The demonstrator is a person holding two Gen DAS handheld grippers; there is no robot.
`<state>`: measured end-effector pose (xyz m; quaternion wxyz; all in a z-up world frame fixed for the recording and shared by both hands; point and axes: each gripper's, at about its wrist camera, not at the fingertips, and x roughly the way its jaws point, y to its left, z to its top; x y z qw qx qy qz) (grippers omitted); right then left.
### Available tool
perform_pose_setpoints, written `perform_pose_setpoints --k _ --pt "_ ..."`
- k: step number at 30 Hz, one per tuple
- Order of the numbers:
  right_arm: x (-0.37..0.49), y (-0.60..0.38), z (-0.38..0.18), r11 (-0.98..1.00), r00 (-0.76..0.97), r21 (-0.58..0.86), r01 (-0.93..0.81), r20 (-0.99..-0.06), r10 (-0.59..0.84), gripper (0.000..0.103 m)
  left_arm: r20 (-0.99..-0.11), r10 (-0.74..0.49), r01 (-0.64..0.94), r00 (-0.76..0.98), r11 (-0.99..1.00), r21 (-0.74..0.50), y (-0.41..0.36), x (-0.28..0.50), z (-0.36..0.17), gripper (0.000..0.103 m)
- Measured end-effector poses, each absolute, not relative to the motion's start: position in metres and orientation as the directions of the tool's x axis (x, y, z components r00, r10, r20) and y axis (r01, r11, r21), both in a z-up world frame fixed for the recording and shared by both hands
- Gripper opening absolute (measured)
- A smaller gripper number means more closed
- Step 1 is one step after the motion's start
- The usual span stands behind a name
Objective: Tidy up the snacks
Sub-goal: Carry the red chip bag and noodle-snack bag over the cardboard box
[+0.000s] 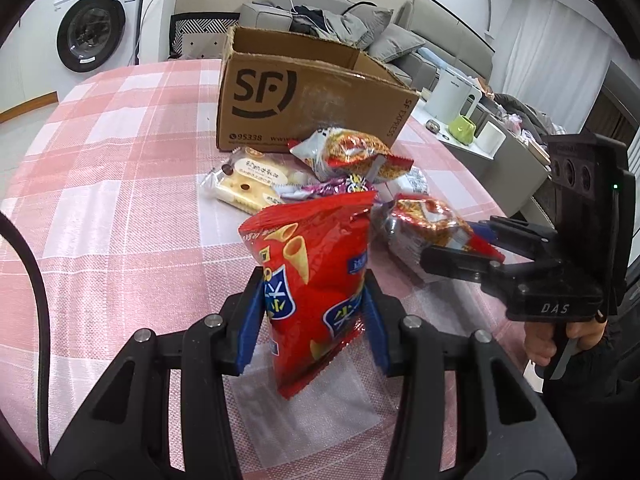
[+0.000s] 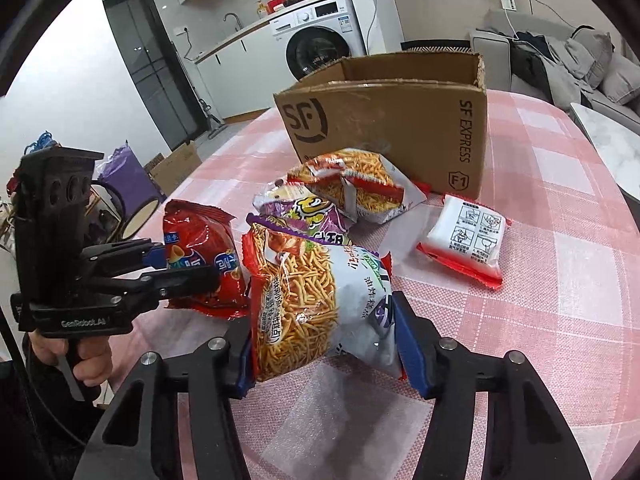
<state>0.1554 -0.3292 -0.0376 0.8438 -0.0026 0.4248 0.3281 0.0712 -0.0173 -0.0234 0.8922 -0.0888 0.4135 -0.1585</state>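
A: What does the left gripper (image 1: 314, 304) have?

B: It pinches the red cone-snack bag (image 1: 310, 280), blue pads pressed on both sides, the bag upright and lifted off the pink checked cloth of the bench (image 1: 120, 200).

A: And the right gripper (image 2: 326, 344)?

B: Its pads sit against both sides of the noodle-snack bag (image 2: 316, 304), which bulges between them; the fingers stand wider apart than the left ones.

A: Where is the box?

B: The open cardboard box (image 1: 304, 100) stands at the far side of the bench, behind the pile, with nothing visible inside from these angles.

A: What lies between the grippers and the box?

B: A second noodle-snack bag (image 2: 356, 188) lies just in front of the box. A purple packet (image 2: 308, 216) is wedged between the two noodle bags. A cracker pack (image 1: 248, 184) lies left of the pile, and a white-and-red packet (image 2: 468, 240) lies apart to the right, near the box corner.

A: Anything beyond the bench?

B: A washing machine (image 1: 94, 24), a grey sofa (image 1: 360, 20), and a side counter with a white kettle (image 1: 452, 96) and a green cup (image 1: 462, 128).
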Motion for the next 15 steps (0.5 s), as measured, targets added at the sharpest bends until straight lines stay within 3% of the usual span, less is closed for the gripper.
perform_pose_setpoints --k 15 --pt "0.152 -0.357 -0.006 0.787 0.502 0.314 -0.532 -0.632 0.591 0.058 -0.656 -0.331 0.183 0.678 0.941 -0.286 -0.006 0.064 -0.001 0.042"
